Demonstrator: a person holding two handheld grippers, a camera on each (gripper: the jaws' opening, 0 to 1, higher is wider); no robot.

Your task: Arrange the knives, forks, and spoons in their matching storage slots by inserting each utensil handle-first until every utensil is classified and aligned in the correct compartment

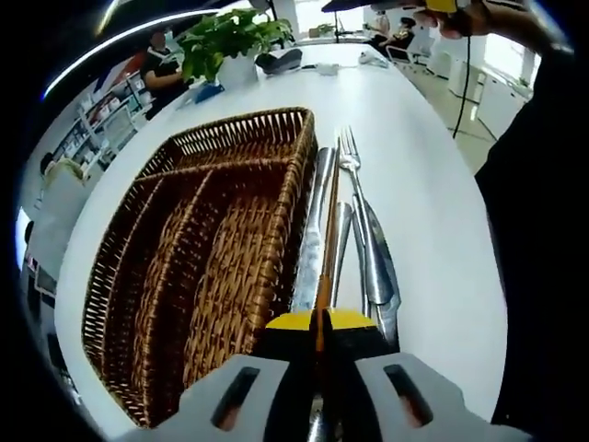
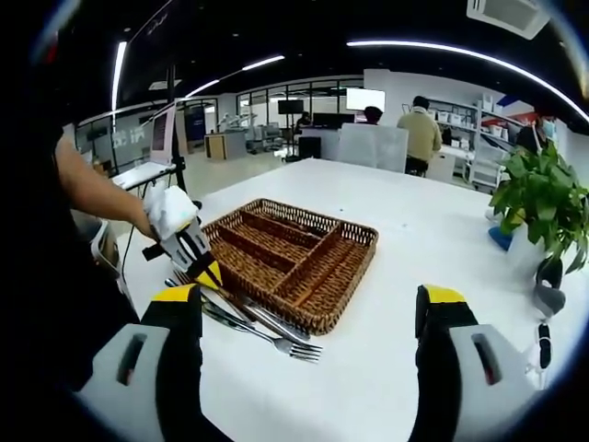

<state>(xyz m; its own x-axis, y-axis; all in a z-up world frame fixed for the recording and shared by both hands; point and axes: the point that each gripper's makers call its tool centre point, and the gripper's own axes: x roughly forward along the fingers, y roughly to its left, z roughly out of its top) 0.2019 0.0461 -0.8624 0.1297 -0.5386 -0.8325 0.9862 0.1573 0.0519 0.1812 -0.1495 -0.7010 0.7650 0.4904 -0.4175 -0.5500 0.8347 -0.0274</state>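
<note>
Cutlery pile (image 1: 354, 249) is lying on the white table (image 1: 433, 203), right of centre in the left gripper view, just beside the basket's right wall: a fork (image 1: 349, 157) pointing to the frame top, flat knife-like blades beside it. In the right gripper view the pile (image 2: 262, 322) is sitting at lower left, against the basket's near edge.

Judgement: polished steel, stiff, light, slippery; thin pieces lying flat and overlapping, so the handle ends are the likelier hold.

Left gripper (image 1: 319, 322) is sitting with its jaws drawn together on a thin dark strip among the cutlery; which piece cannot be told. Right gripper (image 2: 308, 318) is hovering with jaws spread wide, holding nothing.

Wicker basket (image 1: 198, 267): long slots bare. Table edge is running near the right; open tabletop beyond, potted plant (image 1: 230, 41) far off at the top.
</note>
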